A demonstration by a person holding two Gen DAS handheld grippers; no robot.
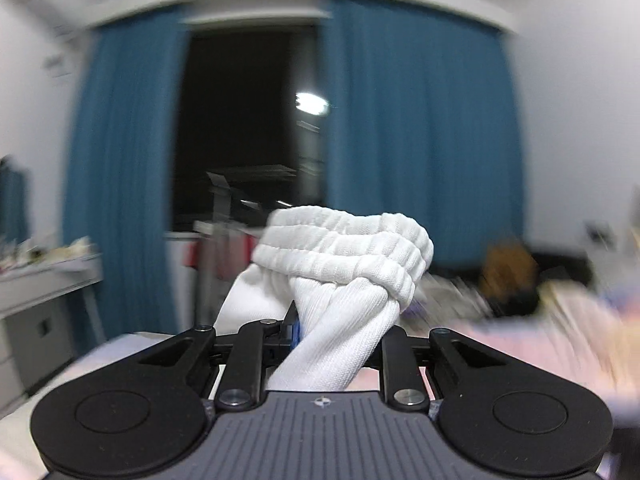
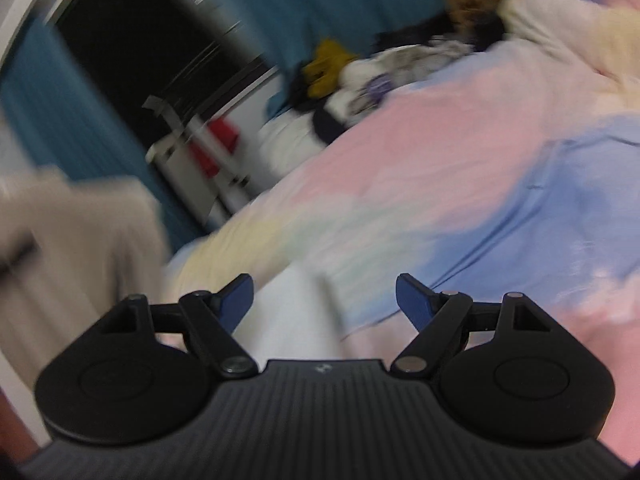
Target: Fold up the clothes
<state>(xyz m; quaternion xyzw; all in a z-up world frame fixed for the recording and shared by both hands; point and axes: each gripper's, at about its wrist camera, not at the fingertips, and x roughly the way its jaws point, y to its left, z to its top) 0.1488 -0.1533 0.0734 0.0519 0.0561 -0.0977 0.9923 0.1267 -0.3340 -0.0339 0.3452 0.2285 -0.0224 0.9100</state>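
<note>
**Folding barely begun: one garment lifted, pile untouched**

Left gripper (image 1: 336, 320) pinched on a white ribbed garment (image 1: 344, 264), elastic band bunched above the jaws, held up in the air facing the blue curtains (image 1: 420, 120). Nothing folded in view. Right gripper (image 2: 324, 300) spread wide, nothing between the blue pads (image 2: 240, 296), hovering over the pastel bedspread (image 2: 460, 168). Heap of unsorted clothes (image 2: 384, 76) lying at the far end of the bed. Judged: bulk of the task outstanding.

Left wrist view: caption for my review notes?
Left gripper clamps a white ribbed garment aloft before blue curtains.
</note>
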